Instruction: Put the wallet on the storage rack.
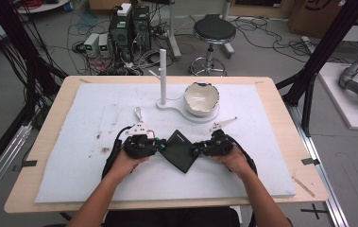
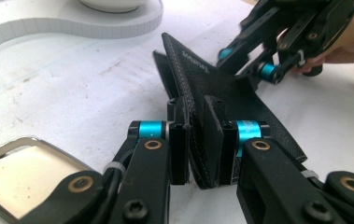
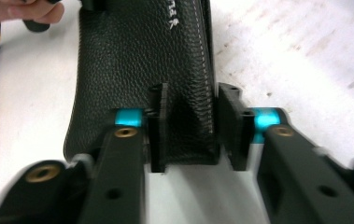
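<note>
black leather wallet [image 1: 180, 151] sits mid-frame on the white desk [image 1: 72, 156], left tool [image 1: 159, 145] and right tool [image 1: 196, 150] each pinching an opposite corner, likely to pull it open. bowl [image 1: 201, 98] and white stand [image 1: 163, 78] wait above, nothing blocking.

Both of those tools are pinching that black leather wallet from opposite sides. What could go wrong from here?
The left tool grips only a corner of the black leather wallet, so a pull might let the leather slip out. The right tool bites near the stitched edge; if the two hands pull unevenly, the wallet could twist or drop onto the white mat. A sudden slip might also swing a hand toward the cracked white bowl behind.
</note>
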The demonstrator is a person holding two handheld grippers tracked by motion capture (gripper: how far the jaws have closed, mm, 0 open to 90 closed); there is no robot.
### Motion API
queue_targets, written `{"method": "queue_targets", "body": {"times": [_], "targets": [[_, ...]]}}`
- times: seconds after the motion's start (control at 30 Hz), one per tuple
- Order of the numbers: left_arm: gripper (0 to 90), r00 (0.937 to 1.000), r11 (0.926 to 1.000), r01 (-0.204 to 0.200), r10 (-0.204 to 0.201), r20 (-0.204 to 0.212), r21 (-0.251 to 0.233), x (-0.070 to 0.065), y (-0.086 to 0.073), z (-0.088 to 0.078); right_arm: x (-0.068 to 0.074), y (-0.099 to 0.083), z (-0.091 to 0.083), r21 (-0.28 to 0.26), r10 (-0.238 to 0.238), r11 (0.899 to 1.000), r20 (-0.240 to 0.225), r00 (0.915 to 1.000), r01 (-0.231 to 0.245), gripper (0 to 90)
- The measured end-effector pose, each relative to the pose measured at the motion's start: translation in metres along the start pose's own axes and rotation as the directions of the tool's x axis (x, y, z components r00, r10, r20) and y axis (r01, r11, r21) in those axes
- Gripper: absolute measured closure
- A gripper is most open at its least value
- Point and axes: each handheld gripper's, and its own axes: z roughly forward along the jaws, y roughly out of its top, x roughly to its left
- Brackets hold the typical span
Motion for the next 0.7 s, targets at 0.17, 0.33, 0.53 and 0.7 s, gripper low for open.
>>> {"method": "queue_targets", "body": {"times": [0.17,0.33,0.53,0.7], "targets": [[79.5,0.9997,0.9998,0.018,-0.018,0.016,0.000,0.002,-0.002,-0.002,0.006,0.000,-0.016,-0.064,-0.087,0.994,-0.026,0.9958,0.085,79.5],[58.5,0.9995,0.9997,0.025,-0.025,0.018,-0.008,0.002,-0.002,-0.002,0.013,0.002,-0.023,-0.101,-0.172,0.981,-0.033,0.9845,0.168,80.8],[38.9,0.9927,0.9932,0.116,-0.117,0.032,0.008,0.013,-0.004,0.005,0.017,0.004,-0.026,-0.110,-0.211,0.972,-0.026,0.9772,0.207,81.0],[56.9,0.9855,0.9908,0.116,-0.123,0.117,0.070,0.010,-0.004,0.013,0.018,0.005,-0.025,-0.115,-0.211,0.972,-0.028,0.9772,0.206,80.9]]}}
